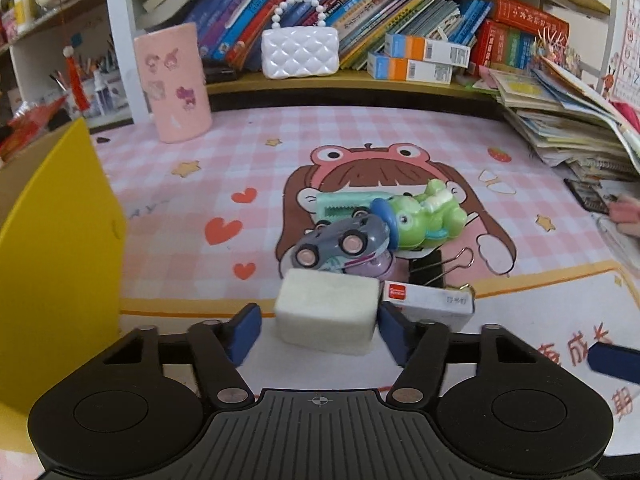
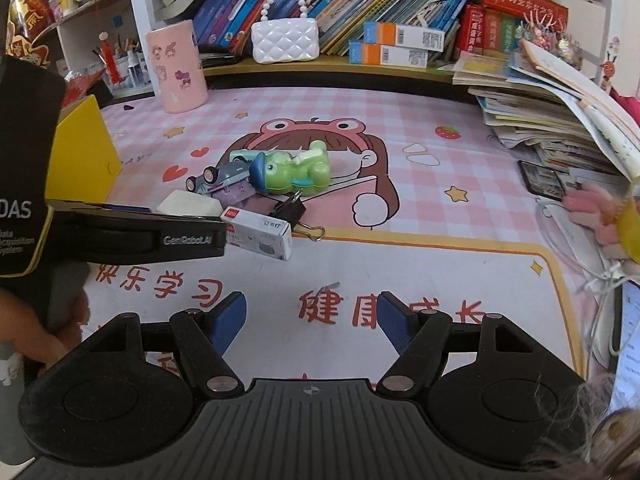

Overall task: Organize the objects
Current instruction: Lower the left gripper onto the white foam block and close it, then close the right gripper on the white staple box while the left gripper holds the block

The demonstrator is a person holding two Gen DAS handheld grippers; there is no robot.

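Pink checked desk mat (image 1: pixel 248 148) with a cartoon frog-hat girl covers the desk, under a shelf packed with books (image 1: pixel 352 4). On it, the left gripper (image 1: pixel 318 330) brackets a white block eraser (image 1: pixel 326 308): its right pad touches the eraser's side, while a narrow gap shows at the left pad, so the jaws are not gripping it. The right gripper (image 2: pixel 312 322) hovers over bare mat with its jaws apart and nothing between them. Just behind the eraser lies a grey toy car (image 1: pixel 340 242) on its side atop a purple piece, and behind that a green frog toy (image 1: pixel 424 216) beside a mint clip (image 1: pixel 348 204). Touching the eraser's right end is a white staples box (image 1: pixel 428 300), with a black binder clip (image 1: pixel 430 268) behind the box. Left of the eraser stands a yellow box (image 1: pixel 52 248); far behind it are a pink cup (image 1: pixel 176 84) and a white quilted purse (image 1: pixel 300 52) on the shelf.
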